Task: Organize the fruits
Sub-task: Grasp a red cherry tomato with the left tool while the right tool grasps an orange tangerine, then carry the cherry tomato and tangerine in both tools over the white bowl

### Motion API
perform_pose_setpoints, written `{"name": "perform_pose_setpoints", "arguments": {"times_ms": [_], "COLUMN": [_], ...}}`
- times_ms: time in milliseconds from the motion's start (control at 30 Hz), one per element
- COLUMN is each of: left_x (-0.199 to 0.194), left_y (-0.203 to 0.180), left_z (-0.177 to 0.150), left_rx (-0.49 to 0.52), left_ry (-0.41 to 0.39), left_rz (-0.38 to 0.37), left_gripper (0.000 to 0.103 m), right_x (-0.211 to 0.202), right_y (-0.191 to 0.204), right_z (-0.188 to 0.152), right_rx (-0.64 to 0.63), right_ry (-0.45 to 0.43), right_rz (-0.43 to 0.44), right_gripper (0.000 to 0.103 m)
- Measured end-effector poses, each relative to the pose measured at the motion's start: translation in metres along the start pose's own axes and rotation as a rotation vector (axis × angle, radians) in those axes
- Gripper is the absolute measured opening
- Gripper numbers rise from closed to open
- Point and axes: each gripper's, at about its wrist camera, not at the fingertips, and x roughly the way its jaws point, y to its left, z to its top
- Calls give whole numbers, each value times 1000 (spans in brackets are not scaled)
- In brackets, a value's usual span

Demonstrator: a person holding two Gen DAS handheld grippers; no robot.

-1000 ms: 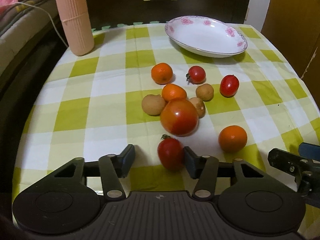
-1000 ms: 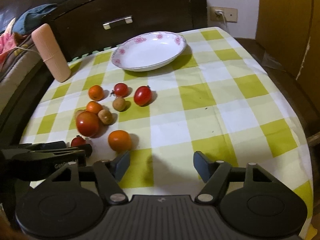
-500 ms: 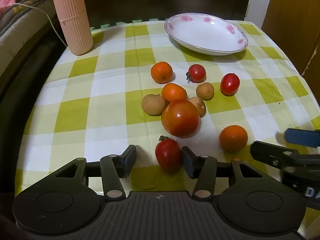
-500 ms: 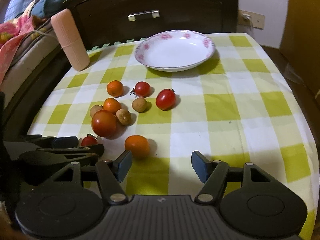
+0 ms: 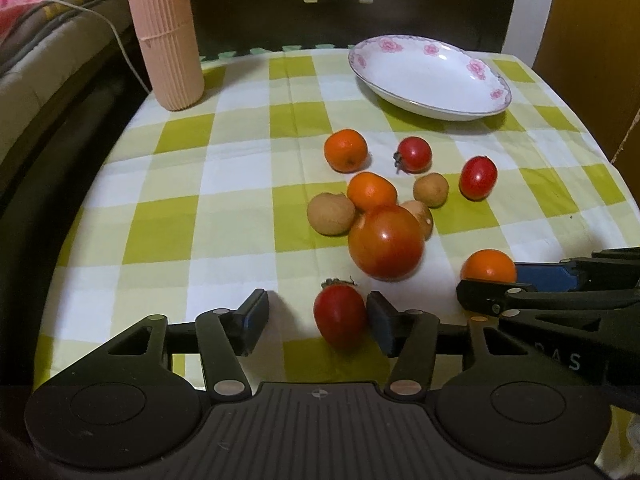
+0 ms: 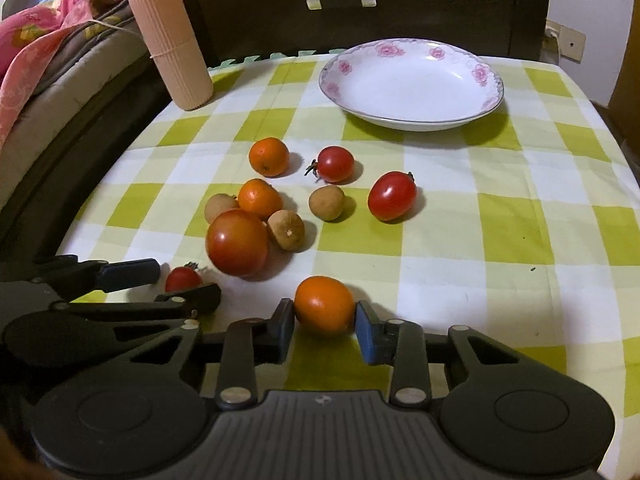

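No fruit sits in the plate yet; your right gripper brackets an orange, your left gripper, spread wide, a small tomato.

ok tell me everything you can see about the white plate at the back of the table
The plate is a shallow, glossy white dish, ceramic by the look of it, with pink roses printed round its rim and a thin dark line at the edge. It is empty and sits flat and upright on the green and white checked tablecloth, near the far edge in front of a dark drawer. No fruit touches it.
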Motion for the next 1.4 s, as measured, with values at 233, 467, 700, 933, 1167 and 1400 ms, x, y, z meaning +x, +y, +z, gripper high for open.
{"name": "perform_pose_setpoints", "arguments": {"times_ms": [233,467,700,933,1167,1400], "left_x": [-3,-6,-14,-25,-29,-29], "left_y": [-1,-2,1,-1,-11,-13], "left_z": [-3,-2,-2,3,20,39], "left_rx": [20,22,13,16,47,46], "left_ry": [0,7,10,-19,-57,-88], "left_rz": [-14,-31,-55,-72,-92,-110], "left_gripper": [56,35,34,34,34,34], "right_x": [-1,-10,-22,-30,-37,-42], "right_y": [2,-2,-3,0,-2,-6], "right_z": [0,-4,-1,2,13,27], "right_rx": [-6,0,15,9,22,60], "right_ry": [12,3,-24,-46,-75,-103], "right_rz": [-10,-28,-36,-39,-46,-44], "right_gripper": [32,32,32,32,32,32]}}
